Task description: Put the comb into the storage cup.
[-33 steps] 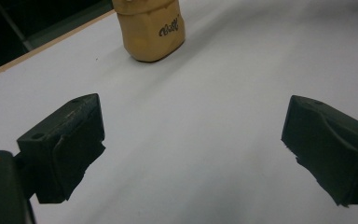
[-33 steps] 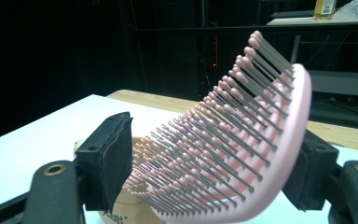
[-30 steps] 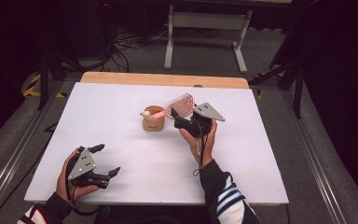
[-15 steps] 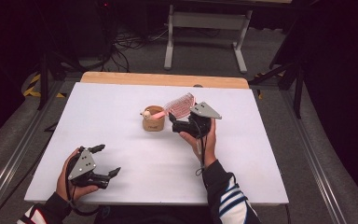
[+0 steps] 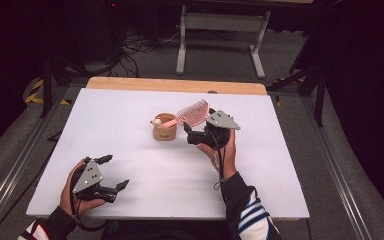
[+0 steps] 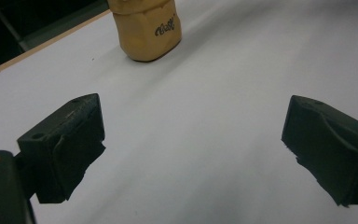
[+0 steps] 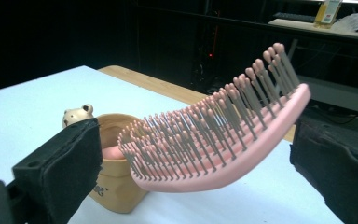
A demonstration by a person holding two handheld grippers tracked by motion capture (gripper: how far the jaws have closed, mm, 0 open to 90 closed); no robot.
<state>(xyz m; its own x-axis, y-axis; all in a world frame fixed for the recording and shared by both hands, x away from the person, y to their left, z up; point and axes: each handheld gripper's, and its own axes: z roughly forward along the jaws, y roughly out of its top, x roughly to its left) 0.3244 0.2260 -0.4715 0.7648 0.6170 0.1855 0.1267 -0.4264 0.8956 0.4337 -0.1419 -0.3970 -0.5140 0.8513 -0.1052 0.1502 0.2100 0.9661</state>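
Note:
A tan cup (image 5: 165, 131) with a small bear figure (image 7: 77, 115) on its rim stands mid-table. A pink hairbrush (image 5: 193, 112) leans out of it, handle down inside the cup and bristled head tilted up to the right. My right gripper (image 5: 189, 133) is just right of the cup and open. In the right gripper view the brush head (image 7: 214, 140) lies between its wide-apart jaws and the cup (image 7: 114, 186) is behind it. Near the table's front left my left gripper (image 5: 114, 171) is open and holds nothing, with the cup (image 6: 147, 28) far ahead of it.
The white table top (image 5: 290, 165) ends in a wooden strip (image 5: 175, 85) at the far edge. Behind it are a grey stand (image 5: 220, 30) and cables on the floor. Metal rails (image 5: 10, 175) run along both sides.
The right gripper has shifted only slightly beside the brush. The left gripper has not moved.

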